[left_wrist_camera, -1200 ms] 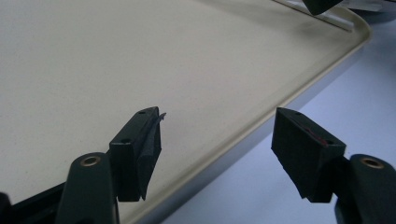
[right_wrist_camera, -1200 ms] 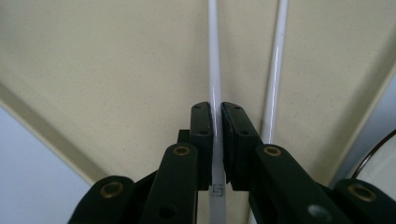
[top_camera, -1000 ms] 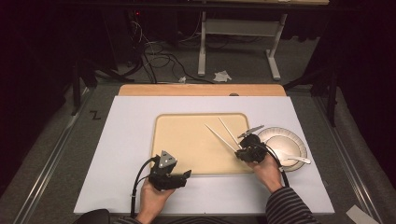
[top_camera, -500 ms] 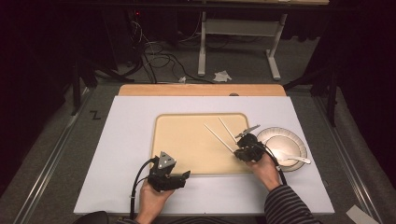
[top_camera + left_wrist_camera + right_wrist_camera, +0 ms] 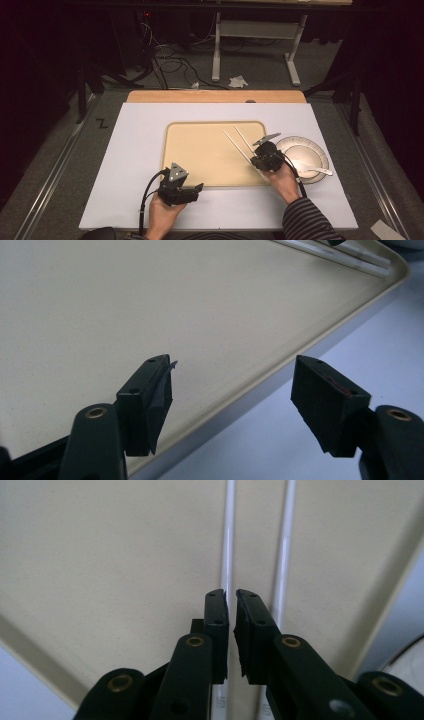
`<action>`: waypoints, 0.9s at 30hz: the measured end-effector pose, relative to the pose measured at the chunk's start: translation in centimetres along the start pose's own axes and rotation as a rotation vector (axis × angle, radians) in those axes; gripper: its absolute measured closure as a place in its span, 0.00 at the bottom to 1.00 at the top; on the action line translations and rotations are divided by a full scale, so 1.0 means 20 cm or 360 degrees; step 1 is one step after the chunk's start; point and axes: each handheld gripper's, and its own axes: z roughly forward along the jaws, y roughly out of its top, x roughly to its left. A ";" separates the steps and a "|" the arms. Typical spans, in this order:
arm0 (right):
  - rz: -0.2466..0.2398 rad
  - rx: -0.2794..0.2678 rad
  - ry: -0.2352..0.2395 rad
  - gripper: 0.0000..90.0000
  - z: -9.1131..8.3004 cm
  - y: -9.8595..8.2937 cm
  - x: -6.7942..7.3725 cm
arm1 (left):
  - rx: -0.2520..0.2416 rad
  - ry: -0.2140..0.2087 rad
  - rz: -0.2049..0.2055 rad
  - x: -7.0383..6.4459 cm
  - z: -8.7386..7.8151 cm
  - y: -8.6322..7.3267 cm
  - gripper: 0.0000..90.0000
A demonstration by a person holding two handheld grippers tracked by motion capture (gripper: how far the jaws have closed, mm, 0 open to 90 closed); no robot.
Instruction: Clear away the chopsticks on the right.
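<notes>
A: Beige tray (image 5: 200, 155) sits mid-table on white mat (image 5: 130, 150). Two white chopsticks (image 5: 239, 145) lie on tray's R side, side by side, slanting toward far-left. Paper plate (image 5: 320, 152) just off tray's R edge w/ white spoon (image 5: 316, 170) in it.

B: Which gripper's on the job?

A: R gripper (image 5: 265, 157), at near ends of the sticks. In right gripper view its jaws are nearly shut w/ a thin gap, lined up over the left chopstick (image 5: 228, 555); right chopstick (image 5: 285, 555) runs parallel just beside, outside the jaws. Can't tell if the pads actually pinch the stick or just sit above it. Stick looks flat on tray either way.

B: And the L?

A: L gripper (image 5: 180, 192) parked at tray's near edge, low. Left gripper view: jaws wide apart, nothing between, looking across tray rim (image 5: 310, 345). Chopsticks (image 5: 330, 252) far off at top of that view.

B: So how far along?

A: Early, by my read. Work looks like picking up the sticks, prob. one at a time. Approach done: R gripper is aligned on one stick. Left to do: confirm grip, lift, carry wherever it goes (plate? unclear), then 2nd stick. Neither stick has left the tray.

B: L gripper's role?

A: None yet, as far as I can judge. Idle, open.
</notes>
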 end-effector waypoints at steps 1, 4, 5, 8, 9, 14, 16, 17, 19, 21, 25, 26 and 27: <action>0.0014 -0.0005 -0.0006 0.98 0.00 0.00 -0.01 | 0.0004 0.0002 0.0008 0.00 0.00 0.00 0.37; 0.0065 -0.0011 -0.0028 0.99 0.00 0.00 -0.02 | 0.0006 0.0004 0.0012 0.00 0.00 0.00 0.37; 0.0065 -0.0011 -0.0028 0.99 0.00 0.00 -0.02 | 0.0006 0.0004 0.0012 0.00 0.00 0.00 0.37; 0.0066 -0.0031 -0.0032 1.00 -0.01 -0.01 -0.03 | 0.0004 0.0005 0.0012 0.00 0.00 0.00 0.37; 0.0066 -0.0038 -0.0050 1.00 -0.01 -0.01 -0.03 | 0.0000 0.0006 0.0009 0.00 0.00 0.00 0.37; 0.0006 -0.0112 -0.0022 1.00 -0.03 0.01 0.00 | -0.0004 0.0008 0.0006 0.00 0.00 0.00 0.37; -0.0005 -0.0105 -0.0003 1.00 -0.03 0.01 0.01 | -0.0005 0.0008 0.0005 0.00 0.00 0.00 0.37; -0.0032 -0.0080 0.0027 1.00 -0.01 0.02 0.02 | -0.0004 0.0010 0.0007 0.00 0.00 0.00 0.37; -0.0040 -0.0073 0.0038 1.00 0.00 0.03 0.03 | -0.0002 0.0013 0.0008 0.00 -0.01 0.00 0.37; -0.0023 -0.0050 0.0040 1.00 0.03 0.03 0.03 | -0.0007 0.0012 0.0001 0.00 -0.01 0.00 0.37; -0.0011 -0.0055 0.0056 1.00 0.05 0.04 0.01 | -0.0012 0.0019 -0.0002 0.01 -0.01 0.00 0.37; -0.0002 -0.0059 0.0049 1.00 0.06 0.04 0.01 | -0.0009 0.0022 0.0002 0.01 -0.01 0.00 0.37; 0.0012 -0.0068 0.0036 1.00 0.06 0.05 0.00 | -0.0013 0.0023 -0.0002 0.01 -0.02 0.00 0.37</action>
